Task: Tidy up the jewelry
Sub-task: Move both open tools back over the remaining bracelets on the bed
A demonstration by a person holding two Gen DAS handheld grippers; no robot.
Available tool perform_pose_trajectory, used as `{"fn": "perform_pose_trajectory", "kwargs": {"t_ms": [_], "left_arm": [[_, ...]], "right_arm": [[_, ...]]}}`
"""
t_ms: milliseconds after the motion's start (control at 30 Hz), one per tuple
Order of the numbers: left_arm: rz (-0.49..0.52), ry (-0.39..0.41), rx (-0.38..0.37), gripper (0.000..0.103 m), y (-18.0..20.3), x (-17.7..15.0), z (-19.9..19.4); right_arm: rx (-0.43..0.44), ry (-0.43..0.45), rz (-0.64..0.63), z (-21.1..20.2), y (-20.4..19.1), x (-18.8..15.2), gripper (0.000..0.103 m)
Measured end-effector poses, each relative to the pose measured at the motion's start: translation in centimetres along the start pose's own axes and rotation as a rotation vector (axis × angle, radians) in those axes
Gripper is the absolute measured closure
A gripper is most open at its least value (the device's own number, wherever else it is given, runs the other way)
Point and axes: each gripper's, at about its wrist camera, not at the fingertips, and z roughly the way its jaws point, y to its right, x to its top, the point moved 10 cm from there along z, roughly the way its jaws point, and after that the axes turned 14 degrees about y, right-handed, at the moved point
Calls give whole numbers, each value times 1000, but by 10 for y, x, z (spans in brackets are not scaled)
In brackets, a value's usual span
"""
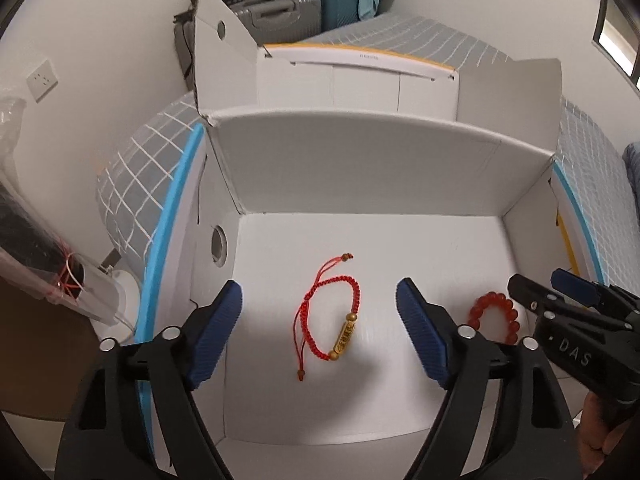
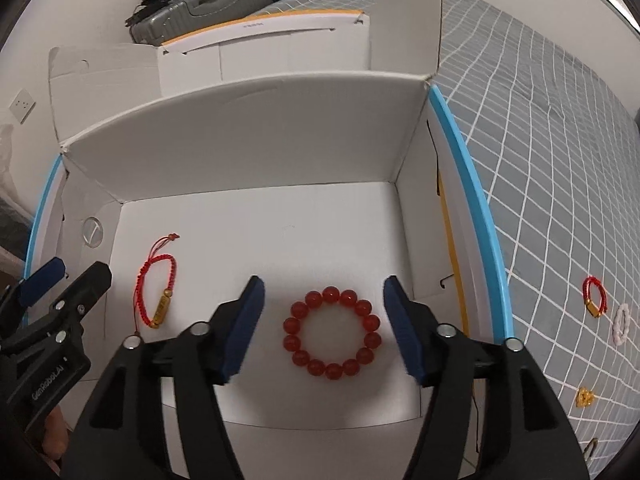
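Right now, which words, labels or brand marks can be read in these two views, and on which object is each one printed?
"DAS": white letters on the black body of the right gripper, seen from the left wrist.
"GenRobot.AI", last letters uncertain: white print on the black body of the left gripper, seen from the right wrist.
Small grey print on the white cardboard box: too blurred to read.
Engraving on the gold tube bead of the red cord bracelet: unreadable.
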Motion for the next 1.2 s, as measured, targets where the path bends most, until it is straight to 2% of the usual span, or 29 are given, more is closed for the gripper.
{"fn": "perform_pose_trajectory", "kwargs": {"t_ms": [33, 167, 267, 467, 567, 767, 833, 933, 1100, 1200], "left_arm": [[-4, 7, 0, 20, -1, 2, -1], [-19, 25, 12, 19, -3, 7, -2], [-13, 56, 25, 12, -2, 11, -9], [3, 150, 6, 6, 13, 25, -31], [6, 184, -5, 6, 22, 30, -41], [26, 246, -75, 5, 51, 34, -58], [70, 243, -116, 6, 69, 33, -66], [141, 293, -178, 6, 99, 32, -85], [190, 363, -284, 6, 149, 22, -113], [196, 373, -348, 6, 176, 11, -123]], "right_arm": [[-11, 10, -3, -2, 1, 1, 31], [-21, 25, 2, -6, 4, 4, 30], [-37, 54, 7, -13, 9, 8, 28], [-53, 190, 24, -49, 25, 21, 8], [-72, 237, 16, -65, 34, 25, 8], [-148, 329, -7, -99, 60, 18, 8], [-177, 362, 5, -111, 75, 13, 8], [-214, 398, 29, -130, 102, 1, 8], [-281, 449, 72, -161, 145, -20, 7], [-329, 472, 98, -178, 171, -33, 8]]}}
